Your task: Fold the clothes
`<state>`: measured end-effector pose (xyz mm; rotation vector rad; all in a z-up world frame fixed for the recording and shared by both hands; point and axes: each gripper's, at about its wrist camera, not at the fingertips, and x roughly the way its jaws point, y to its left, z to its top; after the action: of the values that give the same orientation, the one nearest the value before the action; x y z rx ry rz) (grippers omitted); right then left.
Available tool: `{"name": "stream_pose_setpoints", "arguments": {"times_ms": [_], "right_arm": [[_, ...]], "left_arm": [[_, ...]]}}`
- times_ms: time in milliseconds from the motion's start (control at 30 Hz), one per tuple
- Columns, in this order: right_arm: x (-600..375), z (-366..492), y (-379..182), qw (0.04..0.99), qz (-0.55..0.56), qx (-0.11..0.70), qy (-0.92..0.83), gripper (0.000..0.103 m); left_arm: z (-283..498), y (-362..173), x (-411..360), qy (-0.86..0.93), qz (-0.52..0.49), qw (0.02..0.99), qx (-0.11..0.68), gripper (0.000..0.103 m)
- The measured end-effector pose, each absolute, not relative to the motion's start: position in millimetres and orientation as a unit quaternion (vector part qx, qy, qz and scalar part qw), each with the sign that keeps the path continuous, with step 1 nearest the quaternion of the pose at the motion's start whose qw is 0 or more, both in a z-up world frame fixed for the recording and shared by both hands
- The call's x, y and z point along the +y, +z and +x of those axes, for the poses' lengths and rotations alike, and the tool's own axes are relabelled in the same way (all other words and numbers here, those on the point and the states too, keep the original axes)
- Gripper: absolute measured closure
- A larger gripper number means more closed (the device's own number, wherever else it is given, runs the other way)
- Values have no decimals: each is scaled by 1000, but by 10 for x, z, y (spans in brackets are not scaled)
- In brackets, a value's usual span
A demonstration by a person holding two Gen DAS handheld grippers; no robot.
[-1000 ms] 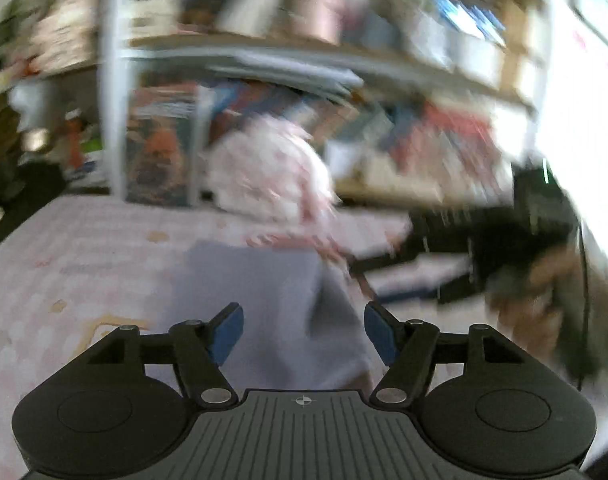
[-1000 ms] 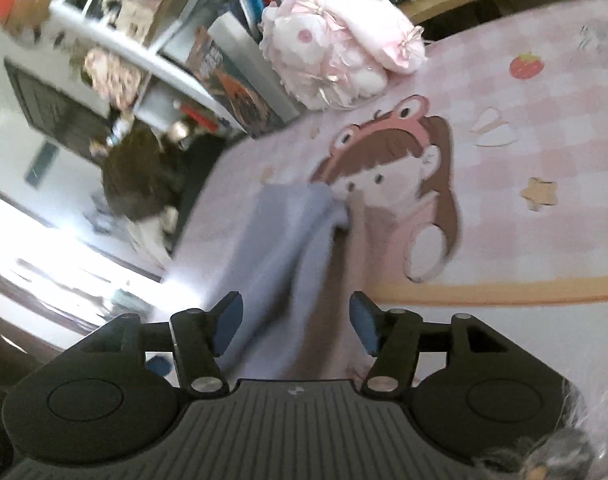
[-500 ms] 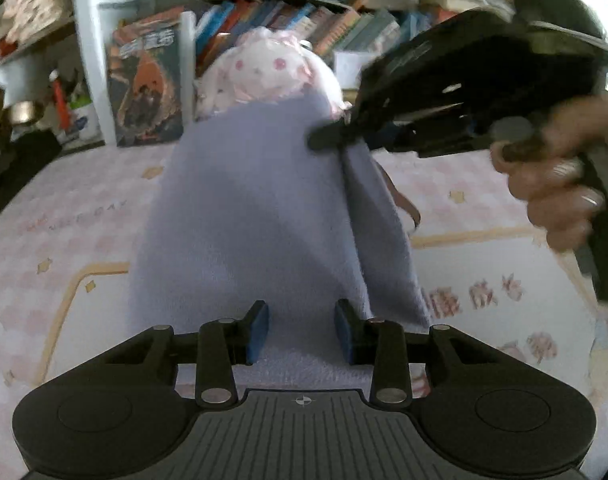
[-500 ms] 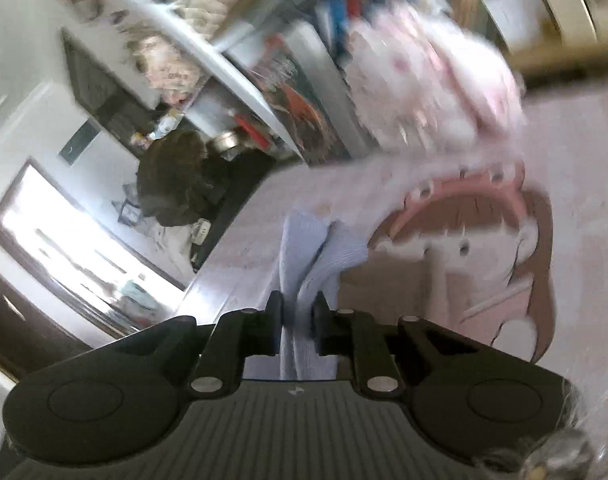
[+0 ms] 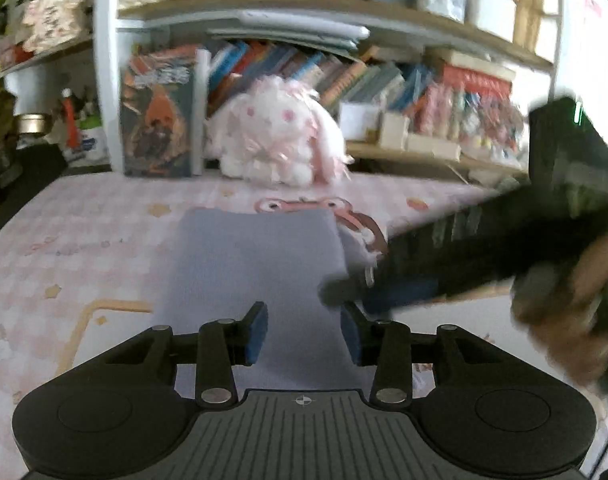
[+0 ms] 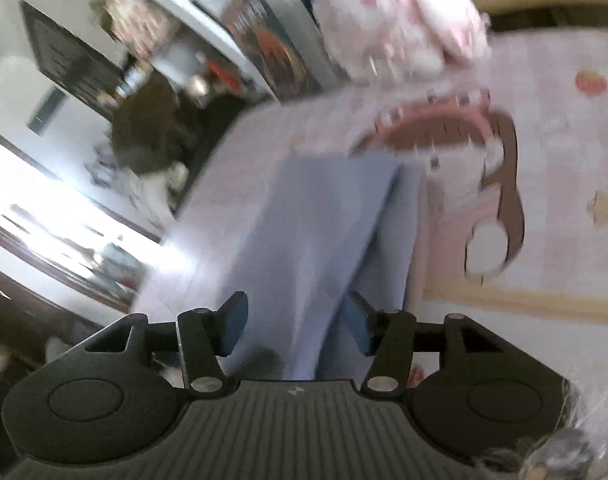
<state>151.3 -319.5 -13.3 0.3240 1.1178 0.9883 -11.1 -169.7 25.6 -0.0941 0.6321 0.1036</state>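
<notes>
A lavender-grey cloth (image 5: pixel 260 264) lies folded flat on the pink patterned bed cover (image 5: pixel 76 248); it also shows in the right wrist view (image 6: pixel 316 216). My left gripper (image 5: pixel 302 332) is open just above the cloth's near edge, holding nothing. My right gripper (image 6: pixel 294 324) is open over the cloth's near end, holding nothing. The right gripper also shows in the left wrist view (image 5: pixel 444 276), blurred, at the cloth's right edge, with the hand behind it.
A pink and white plush toy (image 5: pixel 276 136) sits at the far edge of the bed, against a bookshelf (image 5: pixel 344 76) full of books. A cartoon face print (image 6: pixel 464 136) is on the cover right of the cloth. The bed's left side drops off to dark floor (image 5: pixel 20 176).
Both grippers were shut on the lifted cloth half a second ago. They have opened now, and the cloth lies flat, folded over on the bed.
</notes>
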Motion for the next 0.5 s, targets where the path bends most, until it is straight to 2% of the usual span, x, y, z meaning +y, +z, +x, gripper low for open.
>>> {"name": "stream_pose_setpoints", "arguments": {"times_ms": [133,167,200,233,367,400,500], "right_arm": [[-3074,1412,-252,733,111,514,431,54],[-3046,1391,-273,736,102,514,428,62],[-3022,1369,-287,738,93,513,428,88],[-3024,1340,-250,737,86,501,445,93],[-3121,1092,78,775,68,389,493,94],[-3088,1077,71,781,53,388,486,94],[-2987,1174,-231,784,19,450,428,94]], "left_arm": [[-154,156,-1491,80,-56,940,326,62],[-130,102,-1455,85,-59,936,336,62],[-107,50,-1423,89,-61,933,344,62],[-97,19,-1414,90,-56,933,345,62],[-74,-44,-1382,92,-64,930,350,62],[-64,-59,-1378,93,-66,928,354,62],[-51,-81,-1439,87,-40,927,362,62]]}}
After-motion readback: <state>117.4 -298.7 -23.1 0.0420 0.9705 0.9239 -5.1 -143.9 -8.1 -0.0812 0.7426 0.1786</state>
